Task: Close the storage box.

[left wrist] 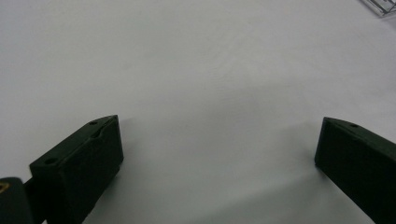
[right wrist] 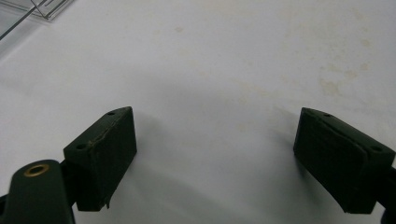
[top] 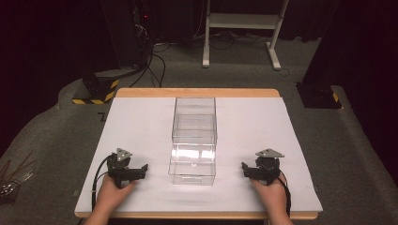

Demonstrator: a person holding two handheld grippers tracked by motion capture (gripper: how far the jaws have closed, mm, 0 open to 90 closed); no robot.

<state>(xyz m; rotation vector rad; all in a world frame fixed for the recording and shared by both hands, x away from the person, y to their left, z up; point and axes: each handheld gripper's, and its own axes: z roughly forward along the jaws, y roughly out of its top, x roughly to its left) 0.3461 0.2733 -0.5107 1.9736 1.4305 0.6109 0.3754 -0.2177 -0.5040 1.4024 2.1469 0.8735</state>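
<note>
Clear drawer box (top: 194,140) mid-table, left tool (top: 133,171) and right tool (top: 253,169) flanking it, apart

Clear drawer box (left wrist: 380,6): cut by the frame's top edge in both gripper views, one corner visible. Contents too transparent to make out. Forearms were cropped at the high view's bottom edge.

Clear box stack (top: 194,140) blocks centre; sides free.

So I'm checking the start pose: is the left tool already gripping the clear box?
No: the left tool rests on the white sheet, jaws wide apart, left of the clear box with a gap between.
</note>
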